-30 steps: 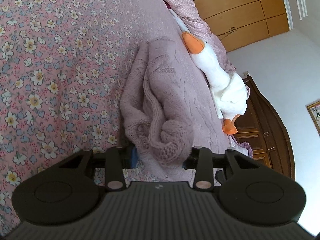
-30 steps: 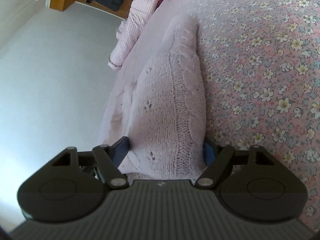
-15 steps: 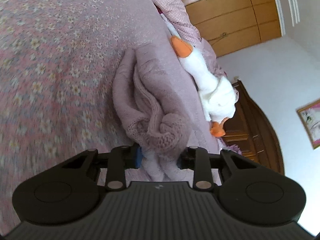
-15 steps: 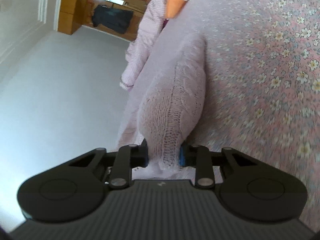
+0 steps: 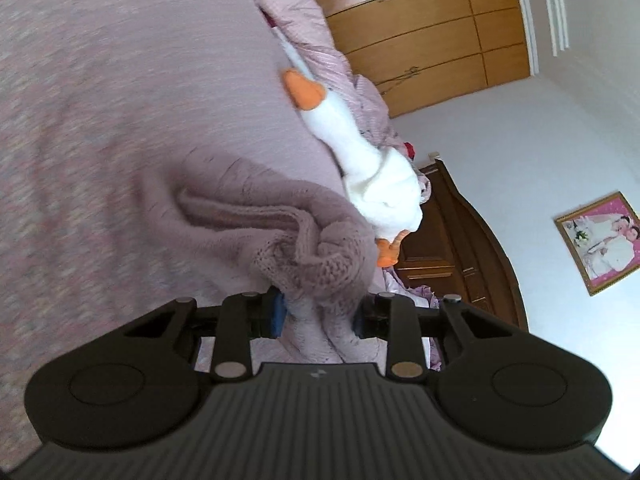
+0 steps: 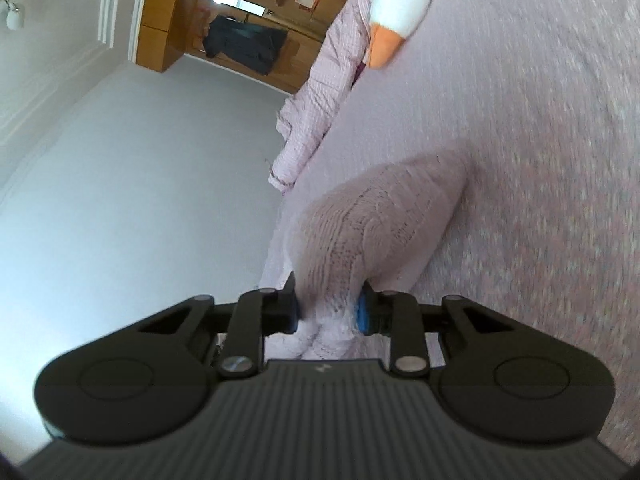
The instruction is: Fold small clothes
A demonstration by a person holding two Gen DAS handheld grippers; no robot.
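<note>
Left hand-held gripper [image 5: 318, 316] is clamped on a bunched-up bit of the mauve knit sweater [image 5: 256, 220], w/ the fabric pinched right between the blue-padded fingers [image 5: 279, 312]. From there the sweater runs up and to the left, away from the gripper, and the far end rests on the bed [image 5: 120, 80]. Bedspread is pinkish, but it's all motion blur so the pattern is basically unreadable.

Right hand-held gripper [image 6: 328, 312] is closed on another part of the same sweater [image 6: 380, 216], knit squeezed btwn its two pads. That section rises from the fingers and stretches up-right toward the bed surface [image 6: 540, 120], so the garment sits directly in front of both grippers, touching both.

Other stuff: a white plush goose [image 5: 360, 168] w/ an orange beak lies on the bed just beyond the sweater in the left wrist view, touching or nearly touching its right edge, can't tell which. A pink checked blanket [image 6: 320, 92] hangs off the far bed edge. Wooden wardrobe [image 5: 420, 32] at the back, and a framed picture [image 5: 600, 240] on the white wall to the right.
</note>
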